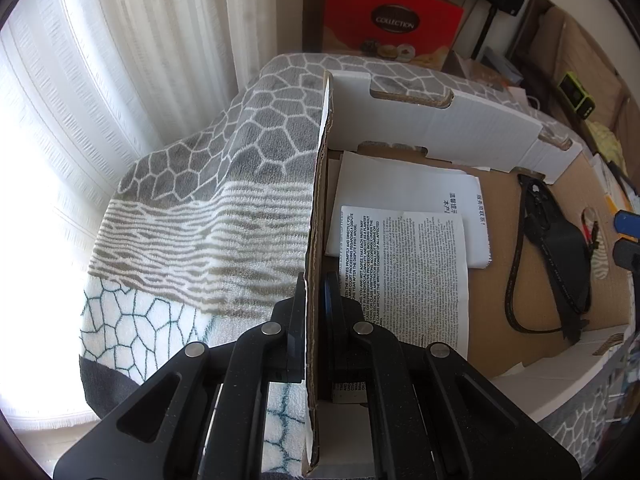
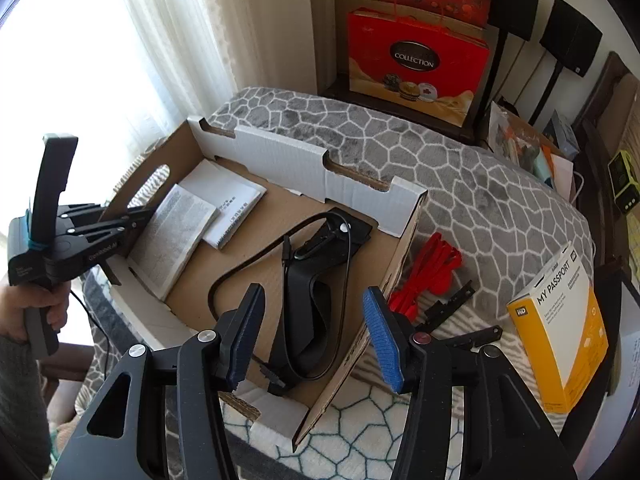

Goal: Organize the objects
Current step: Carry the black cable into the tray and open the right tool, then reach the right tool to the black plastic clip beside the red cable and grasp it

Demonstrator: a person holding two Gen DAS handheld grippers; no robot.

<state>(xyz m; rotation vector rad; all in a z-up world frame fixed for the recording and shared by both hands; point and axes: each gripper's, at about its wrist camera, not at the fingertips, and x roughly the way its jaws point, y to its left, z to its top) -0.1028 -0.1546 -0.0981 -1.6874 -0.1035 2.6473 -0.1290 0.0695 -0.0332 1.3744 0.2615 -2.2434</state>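
Brown corrugated cardboard box (image 2: 304, 216), clamped by its side wall in the left gripper (image 1: 310, 300), sits on the grey patterned blanket (image 2: 460, 184) holding two white booklets (image 2: 188, 220) and a black strap (image 2: 308, 312) beneath the right gripper (image 2: 316, 336)'s released fingers, while red cord (image 2: 428, 276) and a yellow-white box (image 2: 560, 336) lie outside.

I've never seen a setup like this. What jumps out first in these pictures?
Probably the open cardboard box on the grey patterned blanket, holding printed booklets and a black strap with cable. The left claw is clamped on the box's side wall, while the right claw, with blue pads, hangs open above the strap. Outside the box lie a red cord and a yellow-and-white hard drive box.
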